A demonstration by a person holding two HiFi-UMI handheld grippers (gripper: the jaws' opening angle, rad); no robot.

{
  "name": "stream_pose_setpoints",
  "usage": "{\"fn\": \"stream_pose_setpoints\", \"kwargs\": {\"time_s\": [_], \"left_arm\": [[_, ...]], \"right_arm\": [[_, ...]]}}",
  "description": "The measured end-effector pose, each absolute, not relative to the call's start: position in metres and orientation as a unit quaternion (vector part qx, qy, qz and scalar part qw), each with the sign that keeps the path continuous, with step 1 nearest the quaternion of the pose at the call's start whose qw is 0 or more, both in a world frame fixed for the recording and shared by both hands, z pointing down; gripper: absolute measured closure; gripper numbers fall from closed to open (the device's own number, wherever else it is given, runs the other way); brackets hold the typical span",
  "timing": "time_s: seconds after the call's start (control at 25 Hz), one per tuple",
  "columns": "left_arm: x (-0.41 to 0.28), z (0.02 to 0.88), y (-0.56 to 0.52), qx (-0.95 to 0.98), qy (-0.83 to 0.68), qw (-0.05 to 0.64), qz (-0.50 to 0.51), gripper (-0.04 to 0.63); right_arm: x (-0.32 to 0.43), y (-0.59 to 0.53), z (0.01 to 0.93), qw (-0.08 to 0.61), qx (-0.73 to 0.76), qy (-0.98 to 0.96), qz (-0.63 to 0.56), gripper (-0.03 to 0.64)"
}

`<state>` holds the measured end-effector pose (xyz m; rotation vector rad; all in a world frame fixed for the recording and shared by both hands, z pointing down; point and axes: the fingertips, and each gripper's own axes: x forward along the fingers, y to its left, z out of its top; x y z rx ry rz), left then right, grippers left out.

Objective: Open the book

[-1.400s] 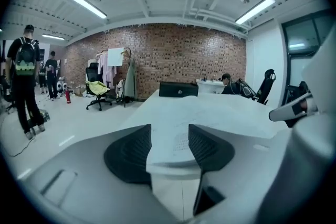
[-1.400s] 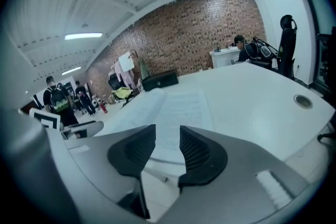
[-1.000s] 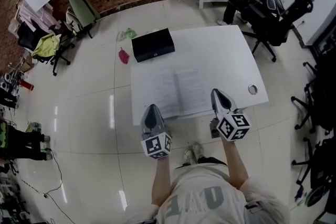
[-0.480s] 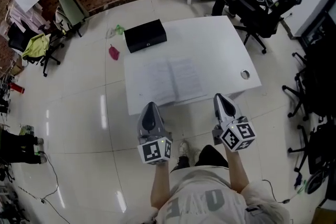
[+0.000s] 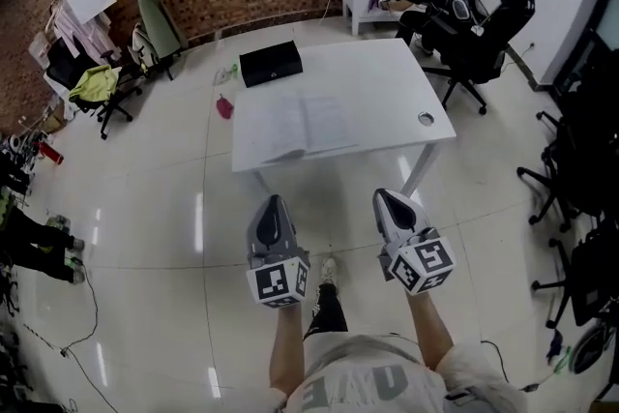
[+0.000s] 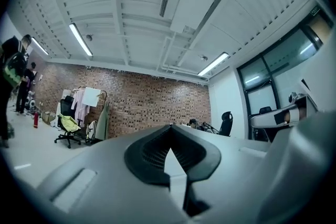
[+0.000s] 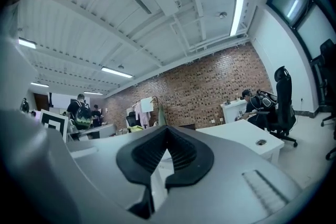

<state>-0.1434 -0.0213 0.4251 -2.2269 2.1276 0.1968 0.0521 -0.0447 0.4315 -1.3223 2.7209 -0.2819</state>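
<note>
1. My left fingers [image 5: 275, 208] and my right fingers [image 5: 390, 203] are both closed tight with nothing between them. I hold them level, side by side, over the floor [image 5: 164, 208].
2. The book [image 5: 305, 126] lies well ahead of both sets of fingers, roughly in line with the gap between them. It rests flat on the white bench [image 5: 387, 77] with its pages spread. Neither set of fingers touches it or the bench.
3. Since the pages already lie apart, I judge the opening done; there is little left but to leave the book alone.
4. The book sits close to the bench edge nearest my fingers. If I reach in again with closed tips, a push could slide it over that edge onto the floor.
5. Closed tips dragged across the paper could crease or tear a page, because they would scrape it instead of lifting it.
6. I cannot tell how stiff the spine is. A stiff one could let a page, or the whole book, fall shut unaided.
7. The black box [image 5: 271, 63] lies beyond the book, farther from my fingers. A hard shove forward could drive the book into it.
</note>
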Motion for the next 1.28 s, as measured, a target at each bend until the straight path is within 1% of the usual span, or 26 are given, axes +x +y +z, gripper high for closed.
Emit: {"fn": "stream_pose_setpoints", "kwargs": {"time_s": [0.12,0.28,0.48,0.8,1.28], "left_arm": [[-0.118,0.422,0.040,-0.724,0.686,0.027,0.066,0.578],[-0.092,0.394,0.106,-0.721,0.687,0.030,0.087,0.578],[-0.055,0.364,0.165,-0.735,0.670,0.053,0.090,0.578],[-0.019,0.366,0.196,-0.758,0.645,0.059,0.075,0.578],[-0.033,0.360,0.214,-0.757,0.645,0.044,0.093,0.578]], "right_arm": [[0.068,0.012,0.419,0.049,-0.426,0.900,-0.075,0.612],[0.084,0.074,0.401,0.049,-0.420,0.904,-0.064,0.614],[0.112,0.135,0.391,0.063,-0.436,0.894,-0.079,0.614],[0.137,0.177,0.396,0.069,-0.451,0.883,-0.109,0.614],[0.109,0.202,0.382,0.062,-0.428,0.896,-0.102,0.614]]}}
